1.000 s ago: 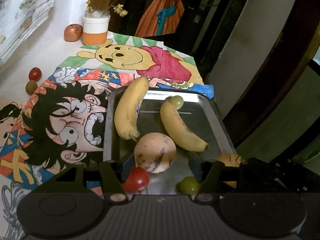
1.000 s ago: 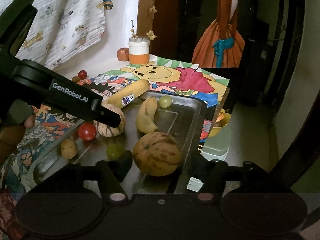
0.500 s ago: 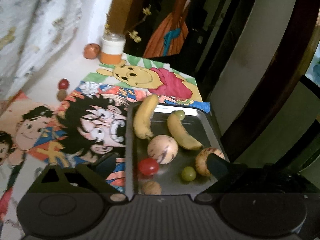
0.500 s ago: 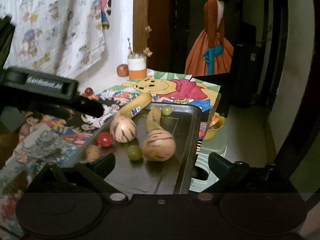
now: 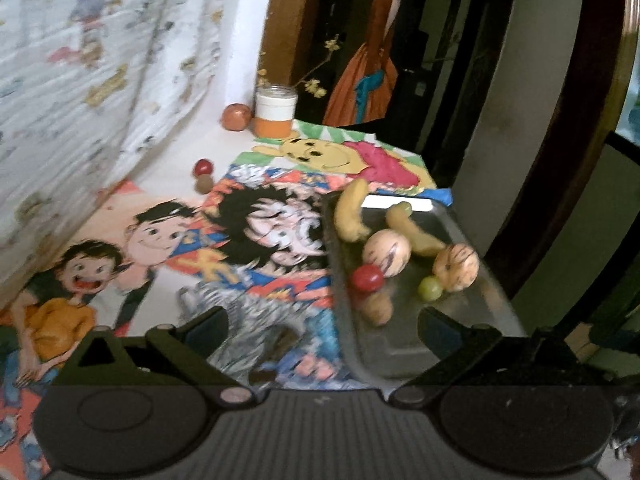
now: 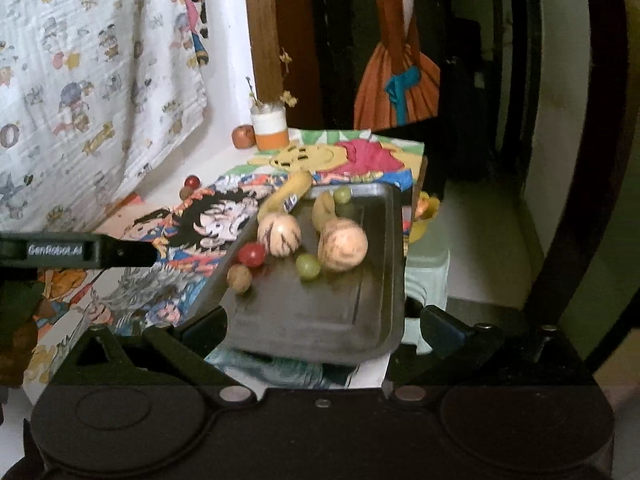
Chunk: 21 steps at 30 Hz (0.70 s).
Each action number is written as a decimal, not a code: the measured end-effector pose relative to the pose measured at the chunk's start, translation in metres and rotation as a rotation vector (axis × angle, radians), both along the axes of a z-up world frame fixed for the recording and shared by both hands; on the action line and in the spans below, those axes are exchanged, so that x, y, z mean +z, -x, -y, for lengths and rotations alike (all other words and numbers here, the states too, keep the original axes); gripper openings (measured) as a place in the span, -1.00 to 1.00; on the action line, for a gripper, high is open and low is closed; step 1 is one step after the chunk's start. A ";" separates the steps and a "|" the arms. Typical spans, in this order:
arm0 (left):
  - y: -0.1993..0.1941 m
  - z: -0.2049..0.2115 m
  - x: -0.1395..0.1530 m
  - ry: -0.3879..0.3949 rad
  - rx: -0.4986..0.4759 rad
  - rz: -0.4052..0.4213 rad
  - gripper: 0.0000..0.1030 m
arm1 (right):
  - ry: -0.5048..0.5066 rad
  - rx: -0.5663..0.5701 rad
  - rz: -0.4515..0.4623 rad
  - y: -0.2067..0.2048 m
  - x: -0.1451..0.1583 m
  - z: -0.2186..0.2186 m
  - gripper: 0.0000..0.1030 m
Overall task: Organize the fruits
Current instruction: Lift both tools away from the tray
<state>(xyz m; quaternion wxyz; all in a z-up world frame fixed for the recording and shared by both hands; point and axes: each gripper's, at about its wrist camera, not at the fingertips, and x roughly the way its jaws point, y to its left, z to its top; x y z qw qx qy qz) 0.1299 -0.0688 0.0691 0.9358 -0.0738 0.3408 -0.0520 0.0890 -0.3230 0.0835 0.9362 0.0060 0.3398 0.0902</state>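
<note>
While spread wide and holding nothing, left gripper (image 5: 322, 326) and right gripper (image 6: 324, 330) both above the near end of the metal tray (image 6: 320, 328). On tray: two bananas (image 5: 348, 212), two striped melons (image 6: 342, 244), red tomato (image 6: 251, 255), green grapes (image 6: 307, 266). Off tray, on the cartoon cloth (image 5: 160, 240): small red fruit (image 5: 203, 167), near the wall.

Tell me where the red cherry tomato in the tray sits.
In both wrist views the red cherry tomato lies near the metal tray's left edge, between a striped melon and a small brown fruit.
</note>
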 end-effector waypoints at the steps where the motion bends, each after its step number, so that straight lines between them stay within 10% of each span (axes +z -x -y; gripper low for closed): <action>1: 0.004 -0.002 -0.001 -0.007 0.003 -0.003 0.99 | -0.009 -0.001 -0.006 0.002 0.000 -0.001 0.99; 21: 0.039 -0.029 -0.033 -0.150 0.024 -0.128 1.00 | 0.012 0.029 -0.165 0.015 -0.017 -0.035 0.99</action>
